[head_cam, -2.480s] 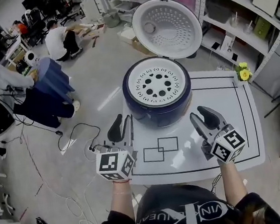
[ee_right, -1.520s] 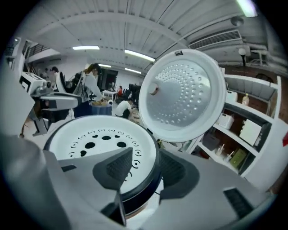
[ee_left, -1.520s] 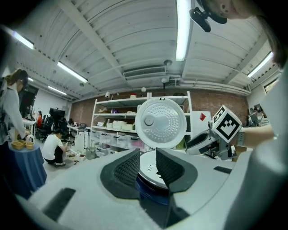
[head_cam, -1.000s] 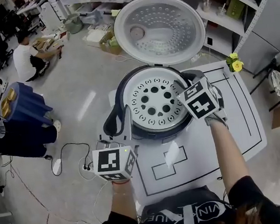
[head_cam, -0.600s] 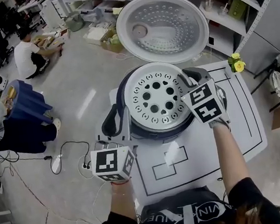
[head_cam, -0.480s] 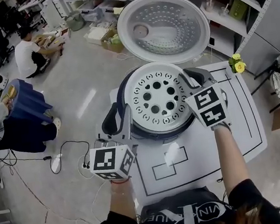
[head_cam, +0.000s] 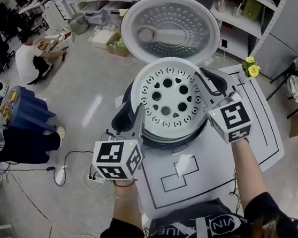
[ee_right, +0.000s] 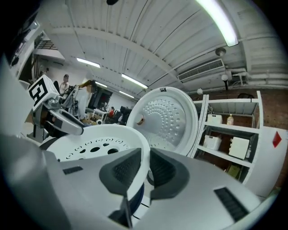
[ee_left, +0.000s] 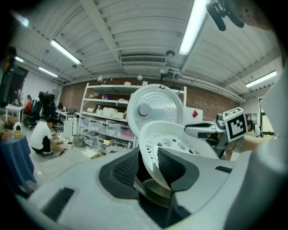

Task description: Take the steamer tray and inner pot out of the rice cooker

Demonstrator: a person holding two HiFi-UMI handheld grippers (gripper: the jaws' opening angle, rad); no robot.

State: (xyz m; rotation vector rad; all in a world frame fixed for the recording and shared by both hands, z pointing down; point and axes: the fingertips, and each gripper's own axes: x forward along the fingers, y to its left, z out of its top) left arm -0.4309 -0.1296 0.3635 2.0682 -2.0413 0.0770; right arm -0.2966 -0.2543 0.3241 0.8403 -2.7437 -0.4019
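The steamer tray [head_cam: 167, 94] – white, round, pierced with holes – is up off the mouth of the rice cooker [head_cam: 167, 139], hanging just above it and hiding most of the opening. In the left gripper view it looks tilted, with its left rim low. Under that rim a metal edge shows inside the cooker body, apparently the inner pot [ee_left: 150, 191], seated in the cooker.

The right gripper [head_cam: 209, 79] is at the tray's right rim. In the right gripper view its jaws are closing, with the thin white rim wall pinched between the two dark pads, so this gripper [ee_right: 144, 164] has hold of the tray.

The left gripper [head_cam: 132, 115] is at the opposite, left rim. Its jaws are opening and stand wide. The rim passes between the pads in the left gripper view, with dark gaps beside it, so this gripper [ee_left: 148, 161] does not clamp it.

The cooker is dark blue and stands near the far left corner of the white worktop [head_cam: 258, 129], which is marked with black lines. Its lid [head_cam: 170, 29] is swung back, open and upright beyond the far edge, dimpled inner face showing. A small yellow flower [head_cam: 250, 66] stands at the far right corner, well apart from the cooker.
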